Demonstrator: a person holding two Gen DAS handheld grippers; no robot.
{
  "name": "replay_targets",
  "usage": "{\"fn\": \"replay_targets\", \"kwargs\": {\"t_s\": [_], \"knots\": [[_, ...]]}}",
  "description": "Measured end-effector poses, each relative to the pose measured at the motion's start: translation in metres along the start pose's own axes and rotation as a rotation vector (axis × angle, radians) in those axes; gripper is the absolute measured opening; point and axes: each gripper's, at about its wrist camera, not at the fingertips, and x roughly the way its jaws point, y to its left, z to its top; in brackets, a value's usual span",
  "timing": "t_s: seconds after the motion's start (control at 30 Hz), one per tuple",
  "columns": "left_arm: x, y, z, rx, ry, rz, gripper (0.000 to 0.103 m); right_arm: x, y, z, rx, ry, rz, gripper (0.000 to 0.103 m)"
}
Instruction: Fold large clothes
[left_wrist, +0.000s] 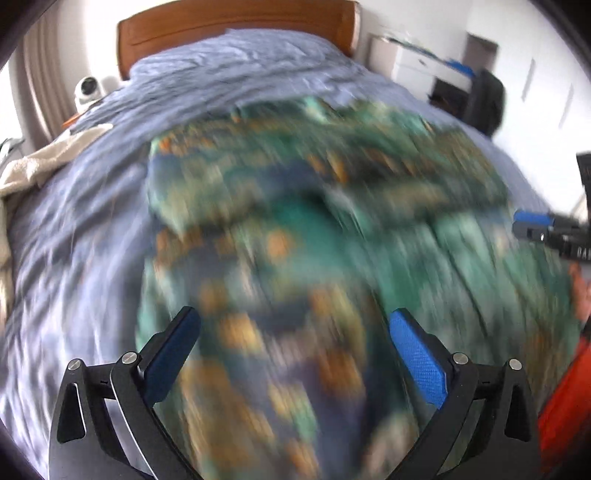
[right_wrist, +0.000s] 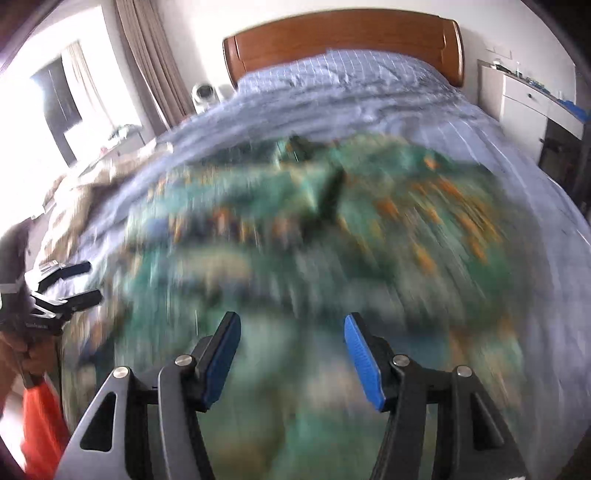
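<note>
The left claw (left_wrist: 295, 328) stands wide apart, empty, above one green patterned garment (left_wrist: 314, 206) spread on the bed (left_wrist: 74, 240). In the right wrist view, the right claw (right_wrist: 291, 332) is parted, gripping nothing, over that one garment (right_wrist: 314, 240).
</note>
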Motion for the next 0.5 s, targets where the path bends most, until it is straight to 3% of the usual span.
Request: {"fn": "replay_targets", "kwargs": {"t_s": [0.1, 0.13, 0.17, 0.33, 0.5], "knots": [[0.017, -0.013, -0.037, 0.027, 0.053, 0.023, 0.103, 0.003, -0.008, -0.057, -0.007, 0.154, -0.096, 0.065], [0.02, -0.015, -0.045, 0.037, 0.011, 0.045, 0.103, 0.009, -0.012, -0.07, 0.0, 0.158, -0.097, 0.065], [0.02, -0.018, -0.047, 0.051, -0.012, 0.06, 0.103, 0.007, -0.013, -0.077, 0.002, 0.103, -0.093, 0.066], [-0.004, -0.013, -0.043, -0.056, 0.004, 0.035, 0.102, -0.012, -0.003, -0.071, 0.002, 0.063, -0.138, 0.066], [-0.017, -0.012, -0.07, -0.088, 0.015, 0.028, 0.102, -0.032, 0.002, -0.091, -0.014, 0.064, -0.174, 0.066]]}}
